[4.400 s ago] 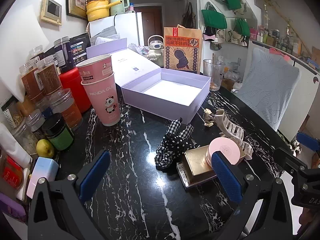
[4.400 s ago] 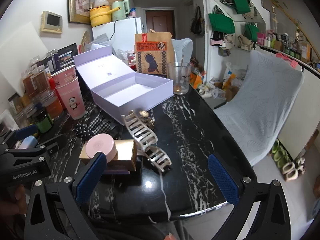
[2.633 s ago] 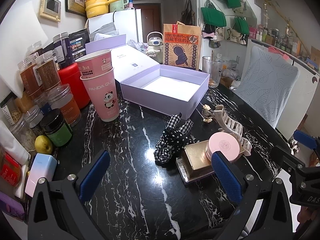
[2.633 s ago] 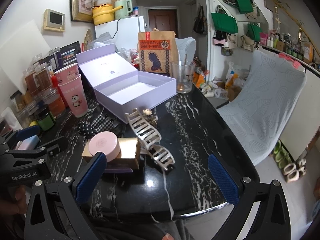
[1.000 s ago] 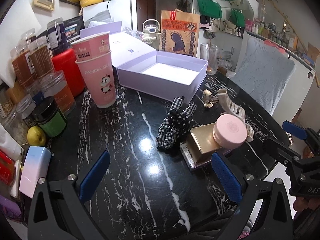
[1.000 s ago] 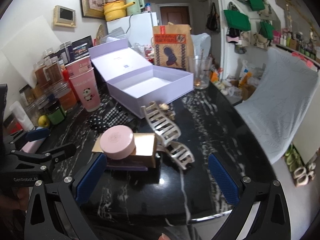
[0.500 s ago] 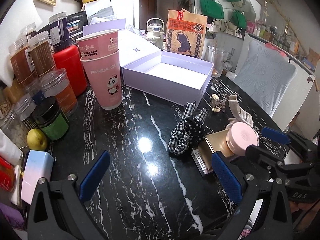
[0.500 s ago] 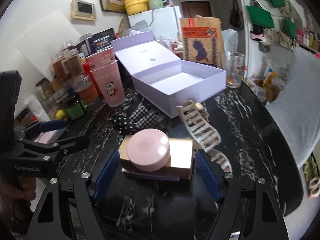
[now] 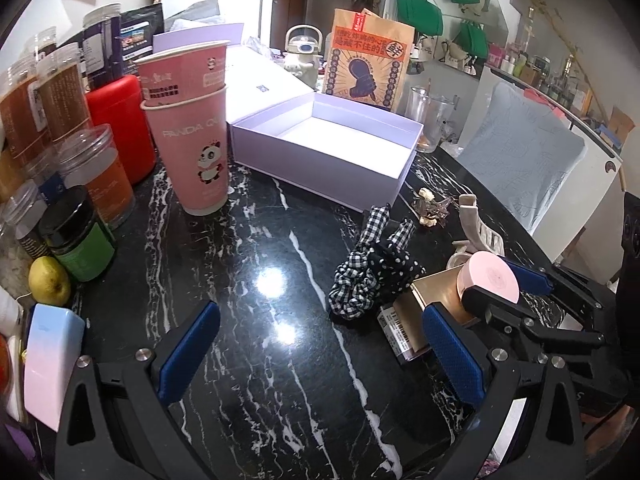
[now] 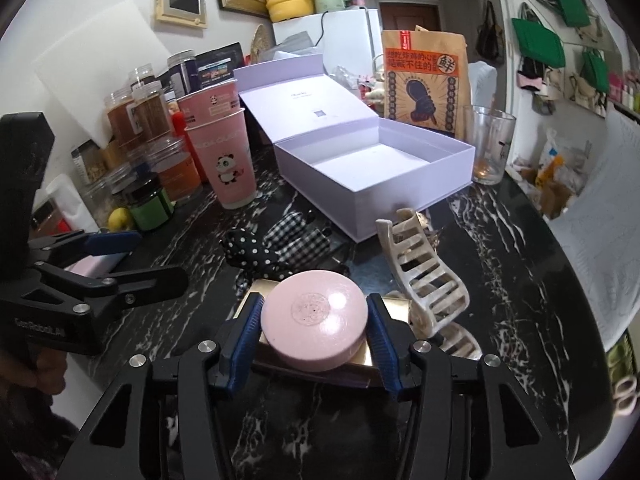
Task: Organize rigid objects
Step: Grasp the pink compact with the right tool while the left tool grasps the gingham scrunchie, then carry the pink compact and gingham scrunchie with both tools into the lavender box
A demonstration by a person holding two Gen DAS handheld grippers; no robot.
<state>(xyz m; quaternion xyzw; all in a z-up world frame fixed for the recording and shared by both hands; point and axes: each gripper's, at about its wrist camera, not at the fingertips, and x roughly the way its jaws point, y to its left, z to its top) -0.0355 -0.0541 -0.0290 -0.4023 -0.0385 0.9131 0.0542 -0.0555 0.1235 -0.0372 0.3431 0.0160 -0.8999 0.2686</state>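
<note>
A round pink compact lies on a gold box on the black marble table. My right gripper is closing around the compact, and both blue pads sit against its sides. In the left wrist view the same compact shows between the right gripper's fingers. My left gripper hovers open over bare table, holding nothing. A beige hair claw lies just right of the gold box. A checked and dotted scrunchie lies to its left. The open lavender box stands behind, empty.
Stacked pink panda cups stand left of the lavender box. Jars, a red canister and a lemon crowd the left edge. A glass and a paper bag stand at the back. The table edge runs close on the right.
The right gripper has moved forward onto the gold box and its jaws have narrowed from wide open to the sides of the pink compact. The left gripper drifted slightly, still open.
</note>
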